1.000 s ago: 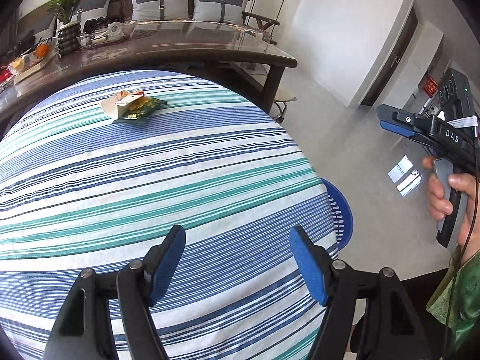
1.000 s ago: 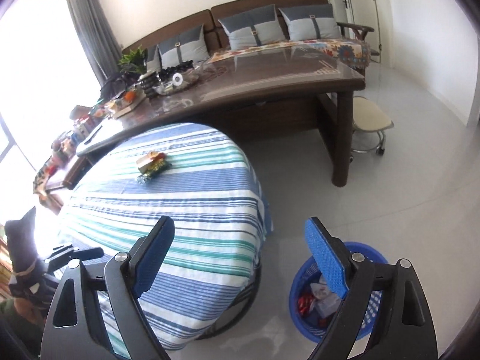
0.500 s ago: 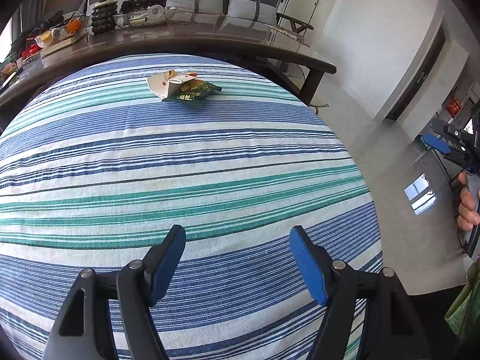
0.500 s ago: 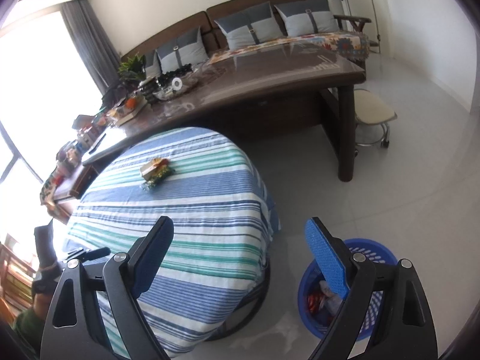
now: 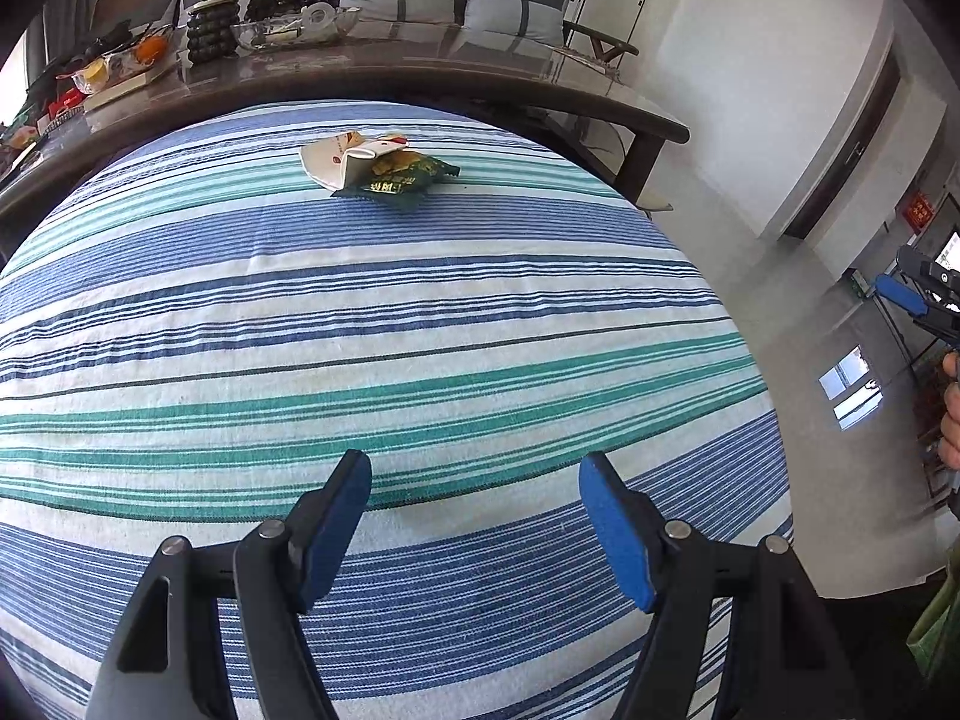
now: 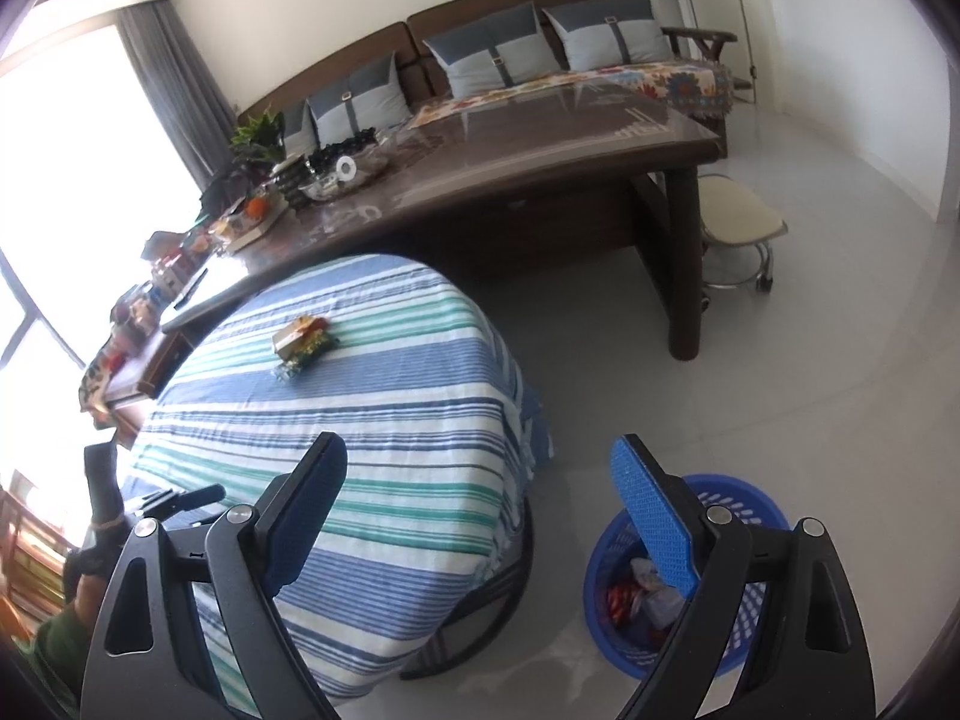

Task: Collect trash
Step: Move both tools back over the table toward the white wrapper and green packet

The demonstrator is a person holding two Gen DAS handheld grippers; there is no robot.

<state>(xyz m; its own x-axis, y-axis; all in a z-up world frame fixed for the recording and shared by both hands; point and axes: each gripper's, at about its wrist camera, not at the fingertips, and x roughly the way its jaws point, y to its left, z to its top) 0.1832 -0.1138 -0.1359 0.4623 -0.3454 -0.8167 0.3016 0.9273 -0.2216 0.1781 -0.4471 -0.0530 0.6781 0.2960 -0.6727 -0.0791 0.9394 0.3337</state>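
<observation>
A small heap of trash, a white wrapper and a green snack packet (image 5: pixel 378 168), lies on the far side of the round table with the blue and green striped cloth (image 5: pixel 360 330); it also shows in the right wrist view (image 6: pixel 303 342). My left gripper (image 5: pixel 474 516) is open and empty over the near side of the table. My right gripper (image 6: pixel 480 510) is open and empty, held high beside the table above a blue basket (image 6: pixel 744 504) on the floor that holds several wrappers. The right gripper also shows at the left wrist view's right edge (image 5: pixel 918 294).
A long dark wooden table (image 6: pixel 540 180) with a plant, fruit and dishes stands just behind the round table. A sofa with grey cushions (image 6: pixel 510 54) is behind it. A small stool (image 6: pixel 741 213) stands on the pale tiled floor at the right.
My left gripper has moved forward over the table toward the trash heap, which now looks nearer. My right gripper has drawn back and higher, away from the table. Both stayed open.
</observation>
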